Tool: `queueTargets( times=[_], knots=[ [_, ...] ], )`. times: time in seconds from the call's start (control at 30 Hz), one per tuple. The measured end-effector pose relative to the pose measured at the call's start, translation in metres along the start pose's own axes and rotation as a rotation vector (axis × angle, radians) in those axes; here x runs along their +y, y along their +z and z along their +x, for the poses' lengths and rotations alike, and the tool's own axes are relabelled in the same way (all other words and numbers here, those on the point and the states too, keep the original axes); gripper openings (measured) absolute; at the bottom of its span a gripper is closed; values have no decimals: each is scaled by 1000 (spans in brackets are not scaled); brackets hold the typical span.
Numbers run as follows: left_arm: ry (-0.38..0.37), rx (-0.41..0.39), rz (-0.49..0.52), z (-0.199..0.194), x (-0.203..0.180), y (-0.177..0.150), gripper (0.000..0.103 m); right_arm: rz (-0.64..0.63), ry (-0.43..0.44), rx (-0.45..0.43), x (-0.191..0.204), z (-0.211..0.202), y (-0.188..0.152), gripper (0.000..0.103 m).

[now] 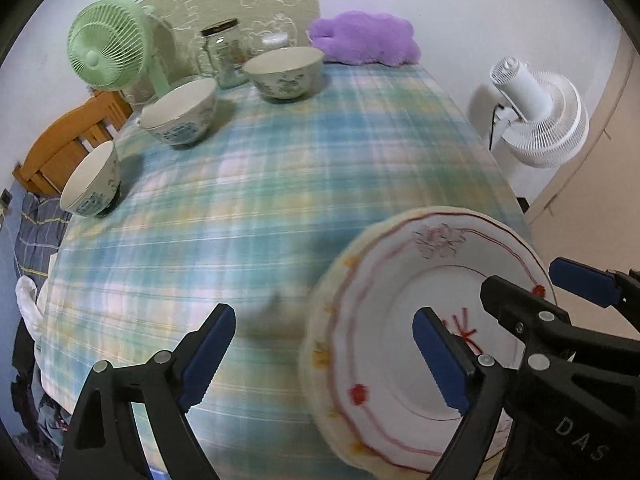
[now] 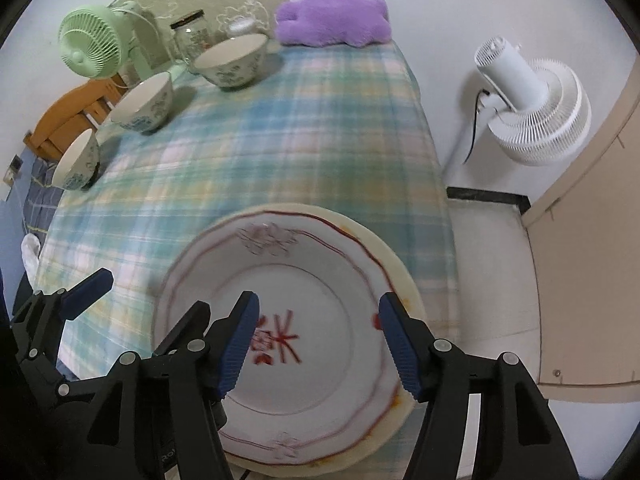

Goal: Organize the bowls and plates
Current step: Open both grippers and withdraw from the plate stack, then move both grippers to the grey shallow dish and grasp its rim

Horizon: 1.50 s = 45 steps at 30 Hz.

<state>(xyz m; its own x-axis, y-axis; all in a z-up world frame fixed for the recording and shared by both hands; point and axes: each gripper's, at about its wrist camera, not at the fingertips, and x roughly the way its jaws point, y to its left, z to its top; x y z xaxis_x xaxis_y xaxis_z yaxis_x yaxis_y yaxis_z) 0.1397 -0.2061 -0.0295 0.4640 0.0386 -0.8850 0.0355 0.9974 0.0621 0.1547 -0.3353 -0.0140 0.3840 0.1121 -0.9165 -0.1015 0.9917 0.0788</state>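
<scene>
table: checked cloth (image 2: 280,128) | plates (image 2: 304,320) stacked near right edge | bowls (image 1: 180,116) far left | middle bare | left gripper (image 1: 324,356), right gripper (image 2: 320,344): wide apart, holding nothing

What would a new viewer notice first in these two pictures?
First the white plate with red drawings, lying on a cream plate at the near edge of the checked table, under both open grippers. Then three bowls in a row at the far left, near a green fan.
</scene>
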Motion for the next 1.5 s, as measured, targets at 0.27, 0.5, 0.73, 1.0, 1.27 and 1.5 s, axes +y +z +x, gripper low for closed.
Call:
queueTargets(
  times=[0.27, 0.5, 0.73, 1.0, 1.27, 1.5],
  knots=[
    [-26, -15, 38, -6, 66, 3, 91, 58, -2, -24, 63, 0, 2, 66],
    [-63, -27, 42, -10, 133, 11, 90, 88, -37, -77, 132, -6, 10, 66],
    [-74, -48, 39, -11, 202, 27, 90, 124, -45, -121, 196, -2, 25, 66],
    [-73, -55, 5, 0, 268, 48, 82, 137, -56, -150, 264, 14, 55, 66],
    [3, -86, -63, 14, 331, 83, 72, 141, -23, -192, 316, 35, 102, 66],
    [23, -72, -147, 48, 371, 108, 65, 110, -24, -208, 352, 65, 141, 66]
  ],
)
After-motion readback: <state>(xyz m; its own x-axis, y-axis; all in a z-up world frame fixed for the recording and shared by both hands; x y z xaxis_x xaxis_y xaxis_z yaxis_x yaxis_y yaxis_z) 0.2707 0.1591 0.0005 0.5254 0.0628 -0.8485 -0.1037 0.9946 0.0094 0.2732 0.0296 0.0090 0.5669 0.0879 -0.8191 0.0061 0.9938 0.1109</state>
